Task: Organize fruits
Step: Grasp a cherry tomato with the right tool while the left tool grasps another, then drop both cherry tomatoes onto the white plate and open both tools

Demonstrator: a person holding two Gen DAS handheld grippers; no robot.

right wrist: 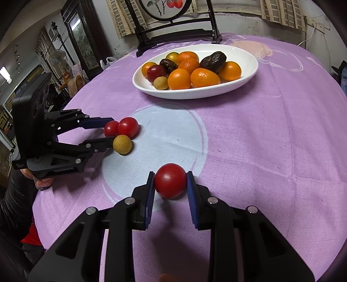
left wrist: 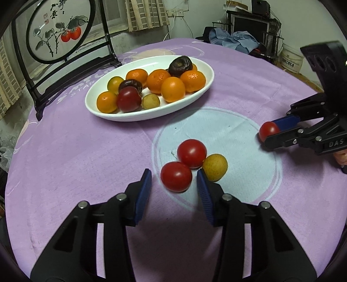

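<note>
A white oval dish (left wrist: 196, 95) (right wrist: 243, 86) holds several oranges, dark dates, a red tomato and a small longan. On the purple cloth lie two red cherry tomatoes (left wrist: 176, 176) (left wrist: 192, 153) and a yellow longan (left wrist: 215, 167), touching each other. My left gripper (left wrist: 173, 181) (right wrist: 109, 132) is open, its fingers either side of the near tomato (right wrist: 111, 128). My right gripper (right wrist: 170, 184) (left wrist: 270, 132) is shut on another red cherry tomato (right wrist: 170, 180) (left wrist: 269, 130), low over the cloth.
A black-framed round painted screen (left wrist: 58, 30) (right wrist: 173, 13) stands behind the dish. The round table's edge curves close on the right (left wrist: 314, 86). Blue clothes (left wrist: 234, 41) and furniture lie beyond it.
</note>
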